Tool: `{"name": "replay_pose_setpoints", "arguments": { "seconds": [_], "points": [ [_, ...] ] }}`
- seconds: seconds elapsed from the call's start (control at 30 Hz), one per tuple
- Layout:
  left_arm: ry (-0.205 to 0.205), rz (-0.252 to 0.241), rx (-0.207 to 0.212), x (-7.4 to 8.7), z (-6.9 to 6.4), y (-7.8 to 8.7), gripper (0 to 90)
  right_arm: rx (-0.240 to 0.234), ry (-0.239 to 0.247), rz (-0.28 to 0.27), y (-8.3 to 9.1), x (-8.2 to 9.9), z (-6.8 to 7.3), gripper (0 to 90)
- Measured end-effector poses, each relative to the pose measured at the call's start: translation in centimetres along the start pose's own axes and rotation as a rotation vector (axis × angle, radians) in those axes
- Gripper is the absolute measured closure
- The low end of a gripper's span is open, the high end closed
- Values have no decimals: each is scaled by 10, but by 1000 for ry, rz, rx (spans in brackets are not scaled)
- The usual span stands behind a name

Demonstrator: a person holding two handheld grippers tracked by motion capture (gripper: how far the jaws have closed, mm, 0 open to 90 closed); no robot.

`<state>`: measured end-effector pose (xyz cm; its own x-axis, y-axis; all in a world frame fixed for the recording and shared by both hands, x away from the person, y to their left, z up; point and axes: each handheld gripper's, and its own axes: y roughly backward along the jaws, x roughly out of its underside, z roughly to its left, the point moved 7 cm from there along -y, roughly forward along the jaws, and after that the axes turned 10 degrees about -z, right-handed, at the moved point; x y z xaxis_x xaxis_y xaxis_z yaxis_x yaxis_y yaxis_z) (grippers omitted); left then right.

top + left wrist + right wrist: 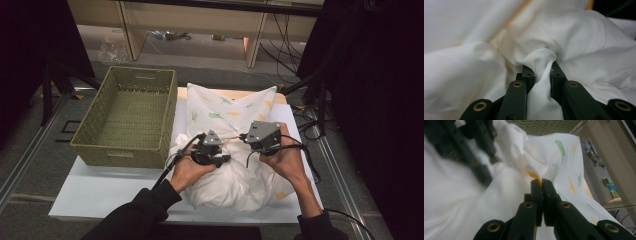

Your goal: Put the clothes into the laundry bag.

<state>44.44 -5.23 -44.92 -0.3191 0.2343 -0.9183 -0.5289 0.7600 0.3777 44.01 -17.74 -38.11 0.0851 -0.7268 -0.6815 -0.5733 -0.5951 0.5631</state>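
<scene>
A pillow in a white pillowcase (230,107) printed with green and yellow leaves lies on the white tabletop, its near end bunched into loose white folds (235,182). My left gripper (211,156) sits on the left of those folds. In the left gripper view its jaws (541,71) pinch a twisted tuft of the white cloth (539,58). My right gripper (262,139) is on the right side. The right gripper view has its jaws (541,185) pressed together on a thin cloth edge with an orange mark (534,174). The left gripper (471,152) appears blurred at the upper left there.
An empty green woven basket (125,117) stands to the left of the pillow, almost touching it. The white tabletop (105,192) has bare room at the near left. Beyond the table are wooden shelving legs (127,30) and cables on the floor.
</scene>
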Motion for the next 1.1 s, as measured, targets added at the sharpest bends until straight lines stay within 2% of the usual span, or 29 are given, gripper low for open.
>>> {"name": "replay_pose_setpoints", "arguments": {
  "seconds": [0.07, 0.13, 0.2, 0.27, 0.3, 0.33, 0.37, 0.4, 0.43, 0.5, 0.57, 0.63, 0.7, 0.77, 0.87, 0.9, 0.97, 1.07, 1.1],
  "points": [
    [13, -12, -26, -4, 11, 5, 793, 0, 0, 1, -2, -1, 2, 898],
    [47, -20, -37, -3, 12, 1, 790, 3, 2, 0, -4, -3, 2, 899],
    [71, -20, -23, 0, 7, -8, 783, 2, 1, -5, -6, -5, 2, 899],
    [68, -3, -1, 4, 1, -19, 772, 4, 1, -4, -6, -6, 2, 898],
    [73, -11, -9, 4, -3, -26, 767, 4, -2, -3, -6, -6, 2, 899],
    [49, 16, -1, 6, -3, -29, 759, 5, -1, -5, -5, -6, 2, 898],
    [68, 6, -7, 6, -5, -34, 746, 4, -2, -6, -5, -6, 2, 898],
    [104, -22, -17, 4, -7, -39, 727, 3, 2, -7, -4, -5, 1, 898],
    [84, 1, -10, 5, -5, -39, 704, 4, -4, -3, -4, -5, 2, 898],
    [154, -40, -13, 3, -6, -44, 644, 4, -7, -2, -4, -3, 2, 898],
    [141, -25, -2, 3, -8, -40, 550, 0, -4, -1, -6, -1, 2, 898],
    [105, 13, 17, 2, -9, -27, 429, -6, -11, 2, -7, 1, 3, 898],
    [72, -23, -7, -5, -7, -9, 342, -12, -11, 0, -7, 3, 2, 898],
    [29, -70, -31, -12, -2, 12, 297, -9, -14, -4, -6, 3, 1, 898],
    [-39, -80, -47, -19, 8, 32, 212, -10, -17, -6, -7, 3, 1, 898],
    [-64, -73, -40, -18, 13, 35, 193, -12, -16, -5, -7, 3, 1, 898],
    [-30, -59, -69, -14, 21, 37, 165, -11, -15, -2, -8, 2, 2, 898],
    [-70, 14, -91, -4, 34, 31, 155, -14, -11, -4, -8, 1, 3, 898],
    [-117, 56, -87, 2, 40, 26, 156, -15, -11, -4, -7, 1, 3, 898]
  ]
}}
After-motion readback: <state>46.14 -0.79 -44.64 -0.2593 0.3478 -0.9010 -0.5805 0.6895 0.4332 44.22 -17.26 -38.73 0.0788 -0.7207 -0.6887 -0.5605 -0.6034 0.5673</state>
